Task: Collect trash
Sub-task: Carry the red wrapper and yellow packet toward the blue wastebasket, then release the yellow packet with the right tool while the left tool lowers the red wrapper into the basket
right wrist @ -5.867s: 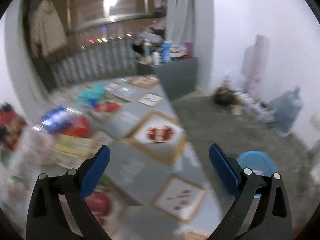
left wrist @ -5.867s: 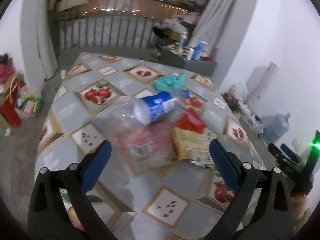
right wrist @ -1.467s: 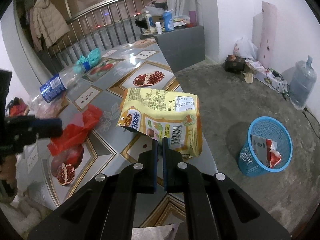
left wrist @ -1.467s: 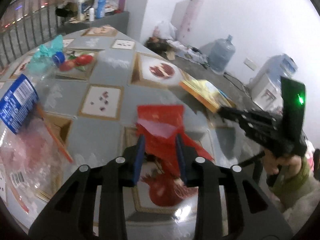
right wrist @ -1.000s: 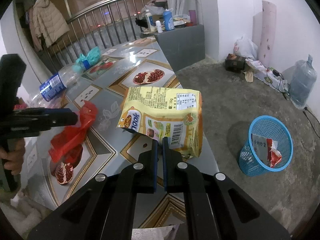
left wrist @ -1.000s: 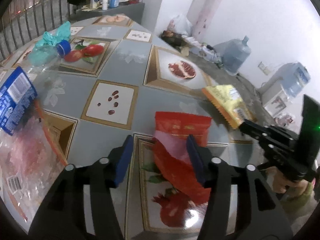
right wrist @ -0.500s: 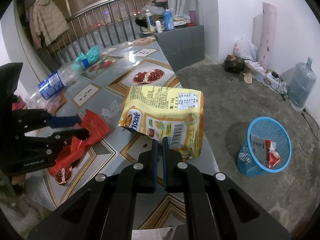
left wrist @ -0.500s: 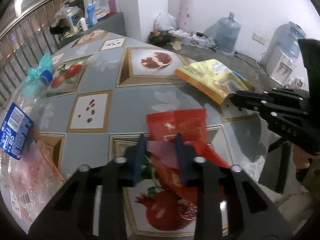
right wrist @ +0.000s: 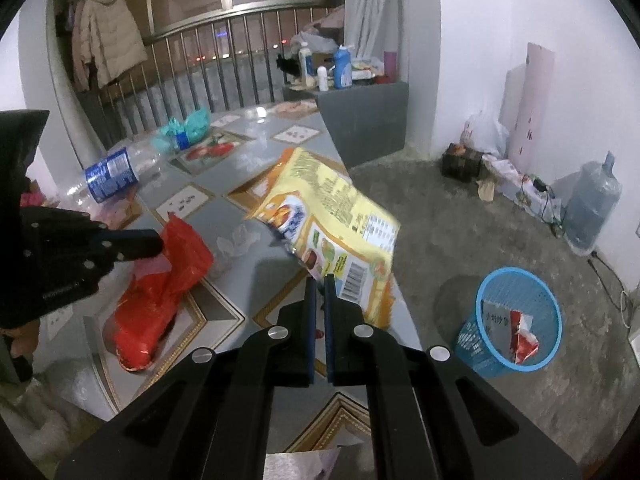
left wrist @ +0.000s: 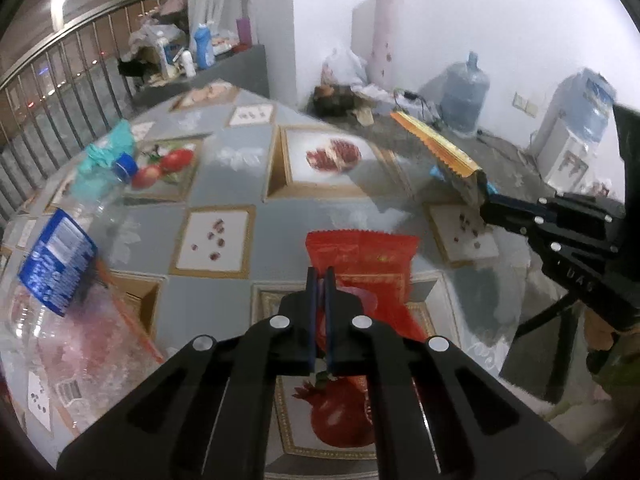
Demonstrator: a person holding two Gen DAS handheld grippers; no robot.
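My left gripper [left wrist: 319, 276] is shut on a red snack wrapper [left wrist: 368, 264] and holds it just above the tiled table [left wrist: 224, 184]; the wrapper [right wrist: 160, 292] hangs from it in the right wrist view. My right gripper [right wrist: 319, 280] is shut on a yellow snack bag [right wrist: 332, 216], held over the table's right edge; the bag [left wrist: 440, 152] also shows in the left wrist view. A blue mesh trash basket [right wrist: 516, 320] stands on the floor to the right with wrappers inside.
A crushed bottle with a blue label [left wrist: 56, 264] and clear plastic packaging [left wrist: 68, 356] lie at the table's left. A teal bag [left wrist: 108, 148] lies farther back. A grey cabinet [right wrist: 364, 116], a water jug [right wrist: 592, 208] and clutter line the walls.
My left gripper has closed on the red wrapper and lifted it. My right gripper has tilted and swung the yellow bag further out over the table edge.
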